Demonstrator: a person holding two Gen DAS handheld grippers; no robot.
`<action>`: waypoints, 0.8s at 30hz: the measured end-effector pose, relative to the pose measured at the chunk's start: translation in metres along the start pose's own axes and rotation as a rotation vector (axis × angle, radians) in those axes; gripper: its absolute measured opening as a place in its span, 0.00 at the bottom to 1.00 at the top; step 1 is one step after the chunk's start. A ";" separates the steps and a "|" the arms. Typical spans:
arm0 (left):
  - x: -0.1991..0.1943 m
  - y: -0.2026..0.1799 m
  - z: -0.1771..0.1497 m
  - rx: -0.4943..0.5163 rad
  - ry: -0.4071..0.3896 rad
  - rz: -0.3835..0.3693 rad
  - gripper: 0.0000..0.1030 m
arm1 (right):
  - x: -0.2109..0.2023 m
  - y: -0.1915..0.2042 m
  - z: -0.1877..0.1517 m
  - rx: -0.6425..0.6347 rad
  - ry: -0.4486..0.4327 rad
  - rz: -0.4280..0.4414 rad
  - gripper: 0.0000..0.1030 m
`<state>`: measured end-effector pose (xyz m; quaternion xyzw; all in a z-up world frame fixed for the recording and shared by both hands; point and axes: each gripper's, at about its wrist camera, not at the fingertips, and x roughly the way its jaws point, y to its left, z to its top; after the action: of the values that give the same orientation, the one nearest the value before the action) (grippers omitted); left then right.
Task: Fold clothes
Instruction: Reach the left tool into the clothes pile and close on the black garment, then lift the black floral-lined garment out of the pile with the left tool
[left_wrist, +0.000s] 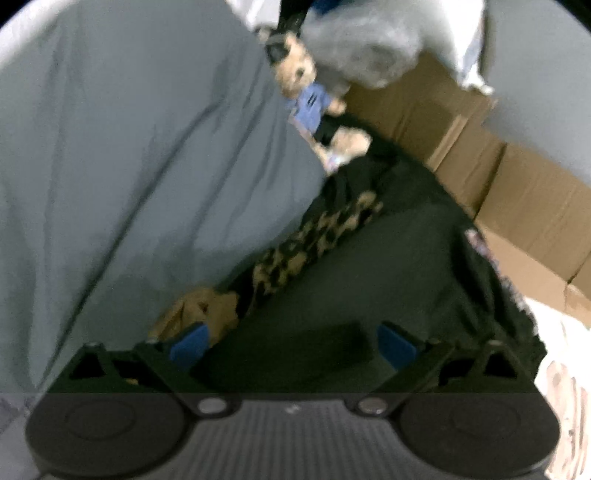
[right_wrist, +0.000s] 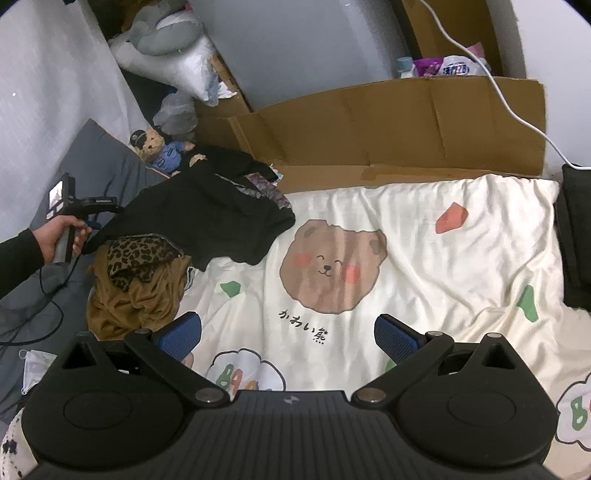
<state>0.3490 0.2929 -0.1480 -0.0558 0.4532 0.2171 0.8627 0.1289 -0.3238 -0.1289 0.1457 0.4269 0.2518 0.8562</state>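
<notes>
None of the clothes in view are lying folded. In the right wrist view, the black garment is sprawling loose and rumpled at the left-centre of the frame, draped partly over the cream bear-print blanket and partly over the heap beside it. Just below it, toward the lower left, the leopard-print piece is sitting bunched on top of the crumpled mustard-brown garment. No squared, stacked items are showing anywhere on the bed, so as far as these views go, all three pieces are waiting to be folded; whether others have been dealt with out of frame, I cannot tell.

You are holding your left tongs at the left edge of that frame, right at the black garment's near edge. In the left wrist view, your left tongs are standing wide apart over the dark cloth, with nothing pinched between the blue pads. Your right tongs are also gaping wide, hovering over the bare blanket at lower centre, well apart from the pile.

The open stretch of blanket in the middle of the frame looks like the natural place for spreading a garment flat. A teddy bear and cardboard are sitting toward the upper part, clear of the clothes.
</notes>
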 end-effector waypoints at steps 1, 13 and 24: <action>0.005 0.002 0.000 -0.013 0.019 -0.011 0.97 | 0.002 0.002 -0.001 -0.003 0.008 0.009 0.99; -0.018 -0.001 0.005 -0.008 -0.008 -0.125 0.10 | 0.010 0.013 0.000 -0.003 0.029 0.050 0.99; -0.080 -0.035 0.001 -0.006 -0.030 -0.306 0.04 | 0.000 0.032 0.007 -0.029 -0.019 0.103 0.99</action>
<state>0.3245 0.2360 -0.0866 -0.1233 0.4257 0.0852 0.8924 0.1248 -0.2972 -0.1101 0.1572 0.4069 0.3003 0.8482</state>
